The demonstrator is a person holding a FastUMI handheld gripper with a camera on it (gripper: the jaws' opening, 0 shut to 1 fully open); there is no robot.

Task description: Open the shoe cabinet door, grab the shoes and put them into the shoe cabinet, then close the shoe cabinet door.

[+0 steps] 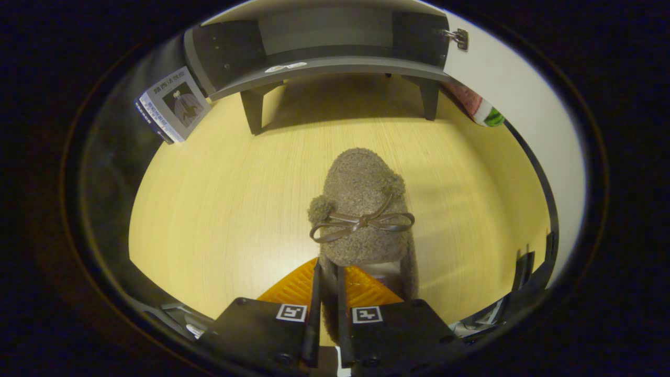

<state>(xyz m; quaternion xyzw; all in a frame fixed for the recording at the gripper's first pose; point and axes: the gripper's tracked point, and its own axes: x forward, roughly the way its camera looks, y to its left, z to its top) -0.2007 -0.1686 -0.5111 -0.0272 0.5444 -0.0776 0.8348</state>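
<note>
Between the nearly closed fingers sits the heel wall of the fuzzy slipper [361, 209], and the gripper [328, 283] pinches it from both sides, level and aimed straight ahead. Slipper's long axis runs away from the fingers, toe toward the shoe cabinet [324, 65]. Bare wooden floor [220, 209] lies between slipper and cabinet; a book [172, 104] leans left of the cabinet.

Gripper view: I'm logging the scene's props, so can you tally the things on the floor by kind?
Shoes: 1, a fuzzy slipper pinched at its edge by the gripper
Cabinets: 1, the shoe cabinet, door open
Books: 1, the book beside it
Total: 3
</note>
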